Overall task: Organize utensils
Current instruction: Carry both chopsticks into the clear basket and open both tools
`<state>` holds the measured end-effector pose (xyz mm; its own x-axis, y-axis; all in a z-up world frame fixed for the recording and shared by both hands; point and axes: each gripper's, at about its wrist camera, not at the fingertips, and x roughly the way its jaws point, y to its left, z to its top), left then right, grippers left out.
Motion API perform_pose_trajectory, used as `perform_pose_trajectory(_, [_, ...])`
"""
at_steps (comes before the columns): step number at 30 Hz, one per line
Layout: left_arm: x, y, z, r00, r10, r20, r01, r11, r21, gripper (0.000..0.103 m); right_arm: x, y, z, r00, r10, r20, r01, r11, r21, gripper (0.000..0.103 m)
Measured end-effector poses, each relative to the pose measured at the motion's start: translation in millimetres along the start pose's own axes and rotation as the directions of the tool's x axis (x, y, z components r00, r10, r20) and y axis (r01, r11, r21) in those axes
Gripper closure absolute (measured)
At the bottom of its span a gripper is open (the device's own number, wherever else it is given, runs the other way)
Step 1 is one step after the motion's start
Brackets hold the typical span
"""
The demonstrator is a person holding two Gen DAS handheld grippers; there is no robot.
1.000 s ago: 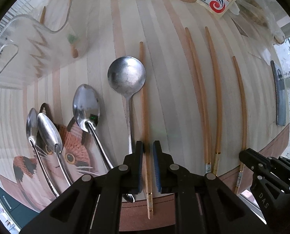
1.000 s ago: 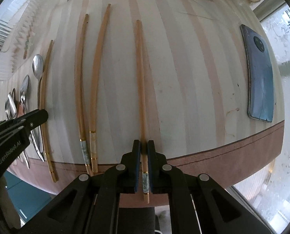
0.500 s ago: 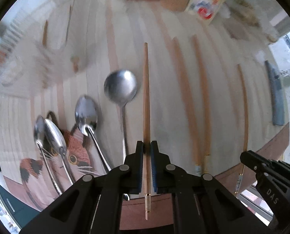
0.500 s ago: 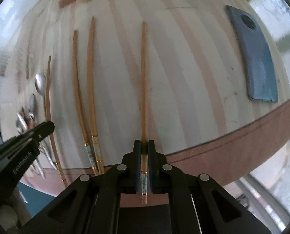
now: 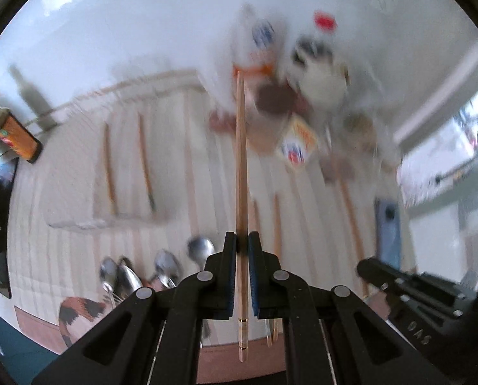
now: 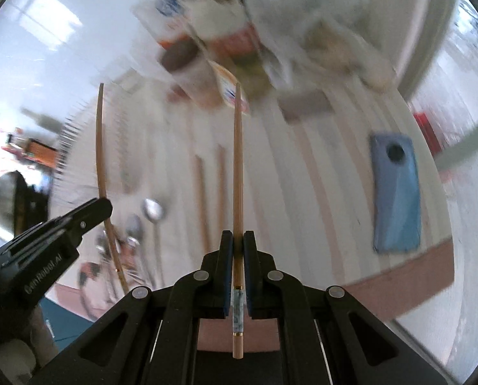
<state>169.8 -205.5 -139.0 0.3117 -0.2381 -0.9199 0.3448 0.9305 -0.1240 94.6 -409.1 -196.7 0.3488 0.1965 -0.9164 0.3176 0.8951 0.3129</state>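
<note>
Holding position, both views blurred; entries run largest to smallest.

Desk (image 6: 303, 173): striped pale wood with a brown front edge, carrying all loose stock. Items lie in rough parallel rows, likely so each can be taken singly.

Phone (image 6: 396, 192): blue, flat on the desk at 3 o'clock in the right view, well apart from the utensils.

Left claw (image 5: 242, 250): jaws closed to a narrow slit on a chopstick (image 5: 240, 173), gripped near its butt end, shaft pointing to 12 o'clock and lifted clear of the desk. Holding near the end probably keeps the tip free for lowering into a holder.

Right claw (image 6: 238, 250): likewise nearly shut on a second chopstick (image 6: 238, 176), pinched just above its marbled band, shaft toward 12 o'clock, raised off the desk.

Loose chopsticks (image 6: 202, 199): two side by side on the desk, just left of the held one in the right view; not yet collected.

Spoons (image 5: 161, 263): a metal cluster at 7 o'clock in the left view, bowls away from the edge, handles over a cat-patterned mat (image 5: 78, 309).
</note>
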Motion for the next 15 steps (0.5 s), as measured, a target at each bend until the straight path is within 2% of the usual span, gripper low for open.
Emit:
perform_pose_trajectory(4, [-30, 37, 37, 0.998, -0.007, 0.055, 0.012, 0.997, -0.081, 0.098, -3, 39, 35, 0.996, 0.093, 0.011, -0.092, 0.995, -0.049, 0.096])
perform_pose_trajectory(9, [-37, 100, 78, 0.997, 0.034, 0.064, -0.023, 0.986, -0.165, 0.098, 15, 103, 78, 0.983, 0.185, 0.004, -0.184, 0.98, -0.08, 0.097])
perform_pose_trajectory(12, [-22, 138, 101, 0.998, 0.061, 0.024, -0.055, 0.978, -0.199, 0.098, 40, 151, 105, 0.981, 0.194, -0.016, -0.194, 0.975, -0.107, 0.097])
perform_pose_trajectory(15, [2, 174, 118, 0.998, 0.059, -0.037, -0.066, 0.97, -0.233, 0.098, 63, 190, 125, 0.982, 0.183, -0.045, -0.188, 0.974, -0.128, 0.097])
